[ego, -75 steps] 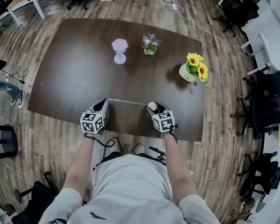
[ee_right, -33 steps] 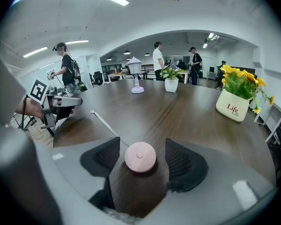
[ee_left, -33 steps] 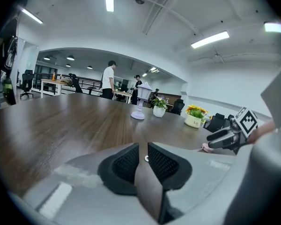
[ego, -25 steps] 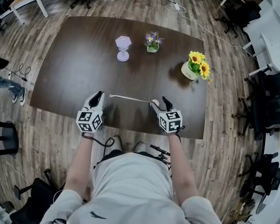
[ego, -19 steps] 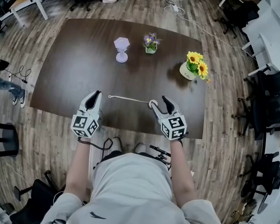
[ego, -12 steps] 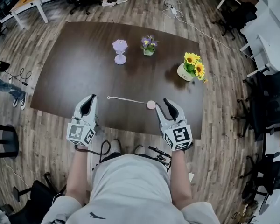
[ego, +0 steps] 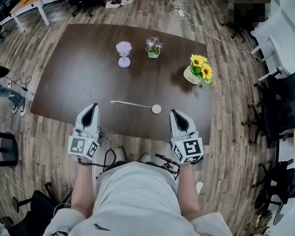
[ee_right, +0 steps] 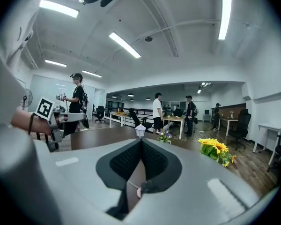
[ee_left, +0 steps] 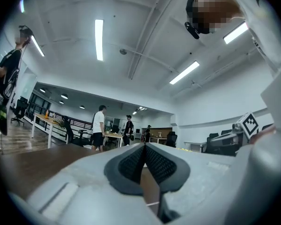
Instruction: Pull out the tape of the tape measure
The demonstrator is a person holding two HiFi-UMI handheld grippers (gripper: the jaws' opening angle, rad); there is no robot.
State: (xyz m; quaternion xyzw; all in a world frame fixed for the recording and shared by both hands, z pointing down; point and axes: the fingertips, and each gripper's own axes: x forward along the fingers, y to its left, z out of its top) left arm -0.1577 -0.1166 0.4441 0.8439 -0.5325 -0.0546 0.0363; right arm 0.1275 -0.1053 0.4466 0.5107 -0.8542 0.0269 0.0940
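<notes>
We keep the left gripper and right gripper with jaws pressed together, empty. Ahead of the jaws, nearer the right ones, the tape measure lies on the surface, with its tape drawn out.

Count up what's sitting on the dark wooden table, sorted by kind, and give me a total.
Flower pots: 2, the sunflower pot and the purple flower pot
Lantern ornaments: 1, the lantern ornament
Tape measures: 1, the tape measure, with its tape pulled out
Total: 4
</notes>
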